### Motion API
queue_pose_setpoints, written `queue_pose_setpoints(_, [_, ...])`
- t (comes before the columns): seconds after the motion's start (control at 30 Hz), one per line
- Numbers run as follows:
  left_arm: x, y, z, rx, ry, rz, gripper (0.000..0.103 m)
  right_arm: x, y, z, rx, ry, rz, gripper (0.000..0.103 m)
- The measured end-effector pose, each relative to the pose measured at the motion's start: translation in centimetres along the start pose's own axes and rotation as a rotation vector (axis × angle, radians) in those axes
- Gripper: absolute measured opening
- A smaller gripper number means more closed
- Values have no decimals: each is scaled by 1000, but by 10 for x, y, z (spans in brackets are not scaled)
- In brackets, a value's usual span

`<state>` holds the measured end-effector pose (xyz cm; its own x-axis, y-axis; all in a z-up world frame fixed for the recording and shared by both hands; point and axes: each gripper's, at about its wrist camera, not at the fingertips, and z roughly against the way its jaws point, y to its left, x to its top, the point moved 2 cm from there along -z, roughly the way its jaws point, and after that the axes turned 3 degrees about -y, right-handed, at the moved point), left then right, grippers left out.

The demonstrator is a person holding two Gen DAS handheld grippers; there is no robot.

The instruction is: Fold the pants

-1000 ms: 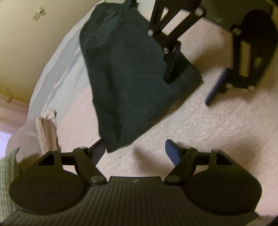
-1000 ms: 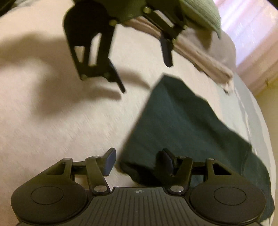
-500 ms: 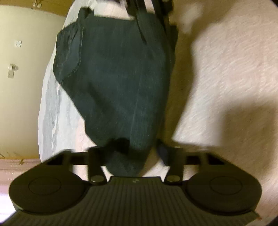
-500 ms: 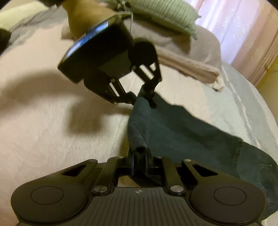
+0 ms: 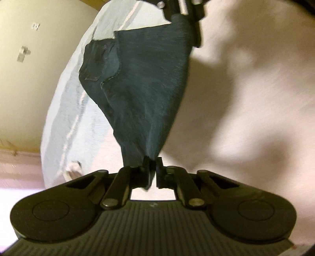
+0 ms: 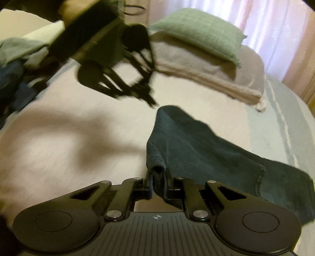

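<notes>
Dark green pants (image 5: 141, 82) hang stretched between my two grippers above the bed, the back pocket (image 5: 94, 63) showing at the left. In the left wrist view, my left gripper (image 5: 153, 167) is shut on one bunched corner of the cloth. At the top of that view, my right gripper (image 5: 185, 13) holds the far corner. In the right wrist view, my right gripper (image 6: 158, 183) is shut on a folded edge of the pants (image 6: 196, 145). The blurred left gripper (image 6: 152, 103) meets the pants' far corner there. The rest of the pants trails down to the right.
A cream quilt (image 6: 69, 147) covers the bed, with a pale blue striped sheet (image 5: 74, 118) along its edge by the wall. A green pillow (image 6: 198, 33) lies on a beige pillow (image 6: 196, 65) at the head. Loose clothes (image 6: 11, 74) are piled at the far left.
Both grippers were open above the flat pants. Each has closed on a corner of the cloth and risen, lifting that end off the quilt.
</notes>
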<state>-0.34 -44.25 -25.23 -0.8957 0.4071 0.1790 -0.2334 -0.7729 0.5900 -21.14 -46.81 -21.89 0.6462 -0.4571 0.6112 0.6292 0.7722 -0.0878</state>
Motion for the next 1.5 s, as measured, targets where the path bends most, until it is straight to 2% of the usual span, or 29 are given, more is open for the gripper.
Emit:
queue_pose_setpoints(0.13, [23,-71,66,-54,32,110,0,-44,53,29,22,67,33,7])
queue_pose_setpoints(0.23, [40,-122,93,-98,36,219,0,-80,94,38,18,133,89,7])
queue_pose_setpoints(0.33, [53,-145,94,-146,38,351,0,-105,128,42,53,164,136,7])
queue_pose_setpoints(0.47, [62,-149,82,-220,22,651,0,-122,141,43,71,147,107,7])
queue_pose_setpoints(0.53, [67,-151,67,-241,17,808,14,-120,123,42,80,116,15,7])
queue_pose_setpoints(0.57, [73,-154,63,-207,14,802,22,-119,117,43,83,99,-13,7])
queue_pose_setpoints(0.6, [83,-165,62,-150,8,714,33,-117,113,45,87,88,-23,7])
queue_pose_setpoints(0.63, [92,-180,66,-102,-18,609,38,-116,112,48,93,77,-31,7])
queue_pose_setpoints(0.7, [108,-203,65,-62,-46,456,51,-116,108,51,101,59,-40,7])
queue_pose_setpoints(0.77, [118,-218,56,-6,-56,337,54,-115,107,55,107,45,-38,7])
queue_pose_setpoints(0.83, [123,-217,42,34,-62,302,54,-115,104,58,109,40,-44,7])
queue_pose_setpoints(0.9, [126,-211,22,45,-73,254,50,-116,104,60,106,43,-39,7])
queue_pose_setpoints(0.97, [128,-211,10,43,-74,178,31,-117,108,58,92,47,-12,7])
queue_pose_setpoints(1.0, [128,-212,7,43,-70,155,14,-115,111,58,87,43,-9,7])
queue_pose_setpoints(1.03, [125,-210,9,40,-75,135,11,-114,115,57,85,39,-8,7])
queue_pose_setpoints(1.13, [116,-198,25,61,-68,116,7,-103,136,59,97,13,44,7])
queue_pose_setpoints(1.27, [101,-191,67,78,-19,78,7,-87,181,60,223,-25,104,7])
queue_pose_setpoints(1.4, [88,-223,114,25,38,60,7,-95,225,39,353,-14,113,7])
queue_pose_setpoints(1.5, [79,-262,115,-49,90,136,8,-113,239,16,336,24,64,11])
